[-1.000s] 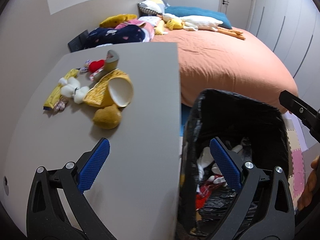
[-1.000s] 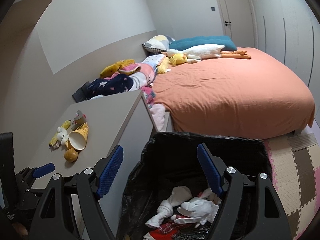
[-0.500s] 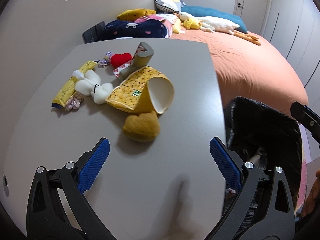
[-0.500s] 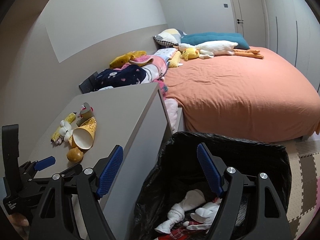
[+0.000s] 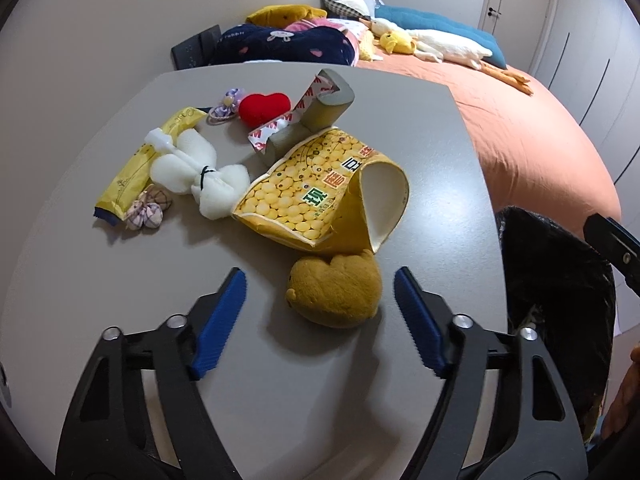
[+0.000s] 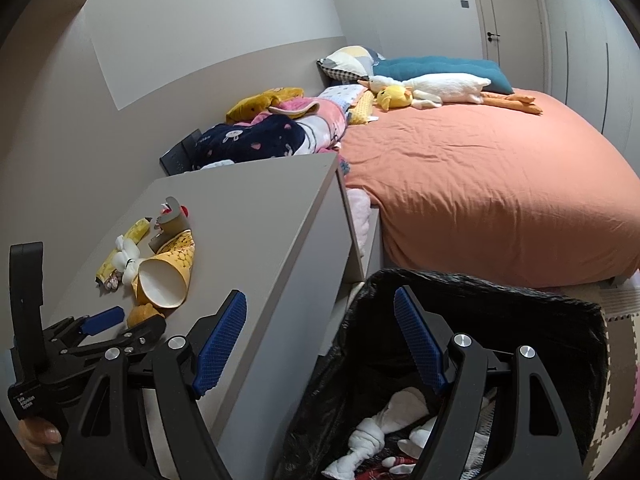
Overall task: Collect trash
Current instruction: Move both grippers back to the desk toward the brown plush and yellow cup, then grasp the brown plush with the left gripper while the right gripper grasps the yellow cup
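My left gripper is open and empty, low over the grey table, its fingers on either side of a brown plush heart. Just beyond lie a crushed yellow paper cup, a white plush, a yellow wrapper, a red heart and a grey foam piece. My right gripper is open and empty above the black-lined trash bin, which holds white cloth. The left gripper also shows in the right wrist view.
The bin stands at the table's right edge. An orange bed with pillows, blankets and a goose plush lies beyond. Foam floor mats are at the right. Small hair ties lie near the red heart.
My left gripper has swung left from over the bin to the table and come close to the brown plush heart. My right gripper has stayed over the bin, shifting slightly.
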The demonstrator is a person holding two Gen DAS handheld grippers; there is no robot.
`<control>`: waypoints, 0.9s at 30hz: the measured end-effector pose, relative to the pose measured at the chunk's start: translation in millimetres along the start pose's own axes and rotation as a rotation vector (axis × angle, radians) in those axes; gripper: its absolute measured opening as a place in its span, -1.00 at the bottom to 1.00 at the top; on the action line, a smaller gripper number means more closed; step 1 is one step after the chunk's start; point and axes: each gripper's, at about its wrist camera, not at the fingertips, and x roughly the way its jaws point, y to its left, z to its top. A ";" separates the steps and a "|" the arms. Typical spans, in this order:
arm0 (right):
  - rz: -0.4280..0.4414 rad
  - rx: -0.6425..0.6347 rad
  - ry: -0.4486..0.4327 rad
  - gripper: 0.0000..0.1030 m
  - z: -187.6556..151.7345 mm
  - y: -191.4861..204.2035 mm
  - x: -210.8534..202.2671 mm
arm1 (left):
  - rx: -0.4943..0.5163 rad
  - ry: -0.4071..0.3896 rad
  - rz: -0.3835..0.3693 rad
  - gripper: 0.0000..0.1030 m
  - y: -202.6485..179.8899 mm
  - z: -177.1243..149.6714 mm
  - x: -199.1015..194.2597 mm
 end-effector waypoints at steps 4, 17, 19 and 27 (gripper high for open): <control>0.013 -0.012 0.012 0.49 -0.9 10.8 8.7 | 0.000 0.003 -0.009 -0.10 3.9 -3.1 2.7; 0.141 -0.072 0.082 0.63 -5.7 54.7 34.1 | -0.072 -0.030 0.036 -0.11 52.3 -4.4 -19.1; 0.159 -0.084 0.092 0.67 -4.9 63.2 38.0 | -0.110 -0.036 0.050 -0.11 67.7 -4.2 -23.1; 0.204 -0.091 0.123 0.74 1.3 93.0 54.7 | -0.218 -0.053 0.073 -0.11 110.0 -9.0 -38.0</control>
